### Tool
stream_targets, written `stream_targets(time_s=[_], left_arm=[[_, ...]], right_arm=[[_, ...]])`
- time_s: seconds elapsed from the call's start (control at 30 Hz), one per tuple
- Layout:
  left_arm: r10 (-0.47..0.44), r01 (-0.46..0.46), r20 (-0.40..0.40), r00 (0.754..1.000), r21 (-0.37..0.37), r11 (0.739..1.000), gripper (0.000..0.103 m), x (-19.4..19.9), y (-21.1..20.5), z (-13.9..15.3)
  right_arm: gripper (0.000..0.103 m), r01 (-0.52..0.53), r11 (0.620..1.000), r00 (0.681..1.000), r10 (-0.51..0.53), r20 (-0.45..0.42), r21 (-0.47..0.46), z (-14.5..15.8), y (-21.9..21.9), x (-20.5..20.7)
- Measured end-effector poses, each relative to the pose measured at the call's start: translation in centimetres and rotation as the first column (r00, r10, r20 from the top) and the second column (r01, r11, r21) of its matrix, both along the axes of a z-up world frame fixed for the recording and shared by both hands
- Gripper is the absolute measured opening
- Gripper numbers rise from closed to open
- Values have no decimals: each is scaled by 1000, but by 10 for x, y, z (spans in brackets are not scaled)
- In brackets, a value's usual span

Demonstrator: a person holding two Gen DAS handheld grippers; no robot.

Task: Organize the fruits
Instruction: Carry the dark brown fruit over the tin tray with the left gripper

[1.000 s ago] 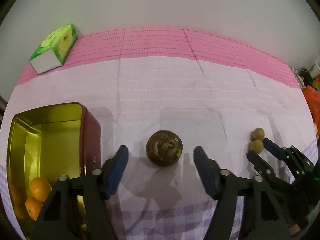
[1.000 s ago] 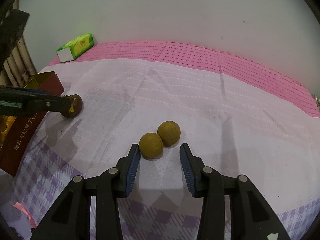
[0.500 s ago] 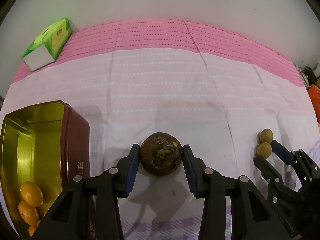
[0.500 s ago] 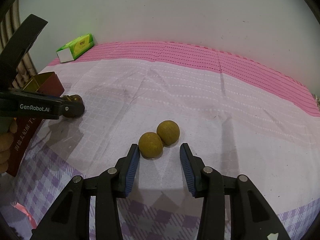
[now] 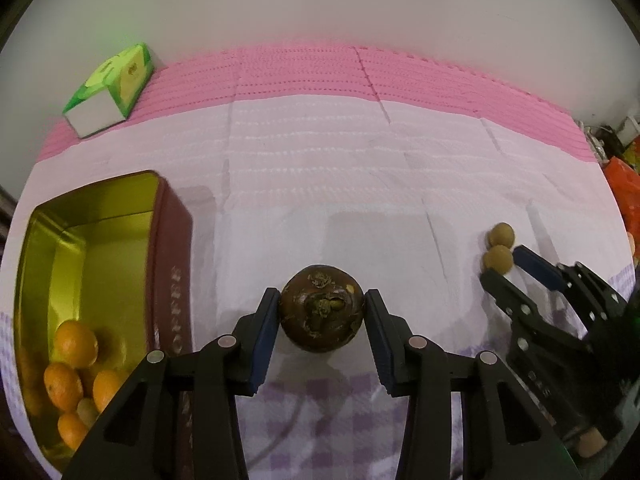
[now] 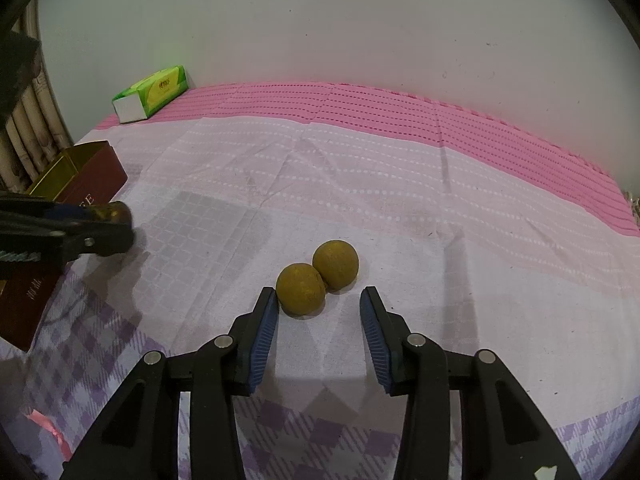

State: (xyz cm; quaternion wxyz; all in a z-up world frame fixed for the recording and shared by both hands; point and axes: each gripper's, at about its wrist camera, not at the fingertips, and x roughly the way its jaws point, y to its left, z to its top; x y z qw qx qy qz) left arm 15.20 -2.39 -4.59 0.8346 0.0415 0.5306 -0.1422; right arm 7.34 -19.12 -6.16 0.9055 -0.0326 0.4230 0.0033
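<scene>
1. Left wrist view: the left claw [image 5: 321,312] is clamped on a dark brown round fruit [image 5: 321,313], with both blue pads pressed against its sides. The fruit's dried stem end faces the camera.
2. Whether the fruit rests on the cloth or hangs just above it cannot be told; a shadow lies directly beneath it.
3. To the left stands an open tin [image 5: 168,248], dark red outside and gold inside. Several small oranges [image 5: 72,368] lie at its near end; the far end shows bare gold metal.
4. The tin sits just beside the left claw's left finger, on a pale lilac cloth [image 5: 320,208] with a pink band along the far edge and purple checks near the camera.
5. A green tissue box [image 5: 110,90] lies on the pink band at the far left, close to the wall.
6. Right wrist view: the right claw [image 6: 319,308] is open, its blue pads spread apart and holding nothing.
7. Two small tan-yellow fruits [image 6: 318,276] touch each other on the cloth. The nearer one lies just beyond the tip of the left finger, almost touching it; the farther one sits behind and to the right.
8. Those two fruits are well apart from the tin, with the brown fruit between.
</scene>
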Motion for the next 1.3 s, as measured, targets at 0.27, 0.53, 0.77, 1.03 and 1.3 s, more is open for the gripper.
stream_targets(time_s=[0.27,0.53,0.77,1.03,1.3], left_arm=[[14,-13,49,999,-17,1000,44,-24,18,30],[57,-55,89,994,-27,998,44,-39,52,54],[109,-106,92,990,-31,994,44,-46,82,59],[162,-161,102,981,-19,987,44,-49,117,62],[215,-217,81,973,18,976,44,-51,160,50]], right_arm=[[43,3,1000,1000,-3,-1,-9,0,0,1],[44,4,1000,1000,-4,-1,-10,-1,-1,1],[44,4,1000,1000,-4,-1,-13,-1,-2,2],[44,4,1000,1000,-4,0,-12,-1,-2,1],[46,7,1000,1000,-7,-1,-14,-2,-4,2]])
